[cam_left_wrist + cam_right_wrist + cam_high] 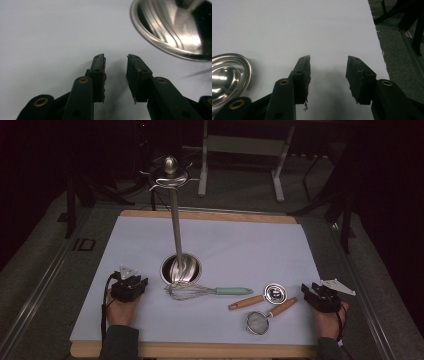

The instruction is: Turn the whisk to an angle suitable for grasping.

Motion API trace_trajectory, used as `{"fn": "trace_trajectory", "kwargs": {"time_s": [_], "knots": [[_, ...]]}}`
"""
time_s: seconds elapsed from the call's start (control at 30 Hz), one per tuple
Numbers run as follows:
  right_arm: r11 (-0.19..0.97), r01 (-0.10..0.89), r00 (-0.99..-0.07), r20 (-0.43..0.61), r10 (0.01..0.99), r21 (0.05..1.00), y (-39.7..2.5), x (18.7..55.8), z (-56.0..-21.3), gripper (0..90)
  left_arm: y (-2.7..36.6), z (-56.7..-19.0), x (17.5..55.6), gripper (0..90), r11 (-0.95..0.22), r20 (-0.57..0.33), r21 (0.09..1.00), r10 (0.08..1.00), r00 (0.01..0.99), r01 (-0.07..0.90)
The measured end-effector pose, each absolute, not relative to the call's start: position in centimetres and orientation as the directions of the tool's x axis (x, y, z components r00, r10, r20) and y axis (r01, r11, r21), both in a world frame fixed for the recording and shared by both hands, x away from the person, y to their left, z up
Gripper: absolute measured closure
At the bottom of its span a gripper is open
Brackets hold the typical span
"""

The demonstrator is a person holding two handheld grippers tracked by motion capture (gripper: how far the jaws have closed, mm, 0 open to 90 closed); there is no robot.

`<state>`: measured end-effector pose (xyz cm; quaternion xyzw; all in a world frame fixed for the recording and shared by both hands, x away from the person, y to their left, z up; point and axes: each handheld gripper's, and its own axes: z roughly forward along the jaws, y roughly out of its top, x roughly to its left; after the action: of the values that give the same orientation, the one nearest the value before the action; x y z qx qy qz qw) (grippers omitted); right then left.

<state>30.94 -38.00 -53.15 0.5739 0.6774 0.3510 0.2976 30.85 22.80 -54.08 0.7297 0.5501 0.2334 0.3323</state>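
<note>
My left tool (131, 285) and right tool (314, 296) rest on the white-covered tabletop (240, 245), jaws parted, gripping nothing. Between them, the round steel stand base (180, 268) carries an upright pole; a teal-handled wire whisk (207, 291) touches its rim.

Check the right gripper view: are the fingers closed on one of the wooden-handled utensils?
No. The right gripper has its fingers spread apart over bare white paper, with nothing between them.
</note>
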Motion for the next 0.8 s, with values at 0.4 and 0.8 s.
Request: {"fn": "trace_trajectory", "kwargs": {"time_s": [0.4,0.8], "knots": [[0.077,0.591,-0.165,0.027,0.986,0.803,-38.2,31.2,-53.3,52.0,22.3,-52.5,29.6,74.2,-0.196,-0.043,0.783,0.929,0.366,0.591],[0.053,0.595,-0.163,0.056,0.985,0.802,-38.5,31.3,-53.3,50.2,19.4,-49.5,28.5,76.9,-0.291,0.018,0.832,0.866,0.500,0.473]]}}
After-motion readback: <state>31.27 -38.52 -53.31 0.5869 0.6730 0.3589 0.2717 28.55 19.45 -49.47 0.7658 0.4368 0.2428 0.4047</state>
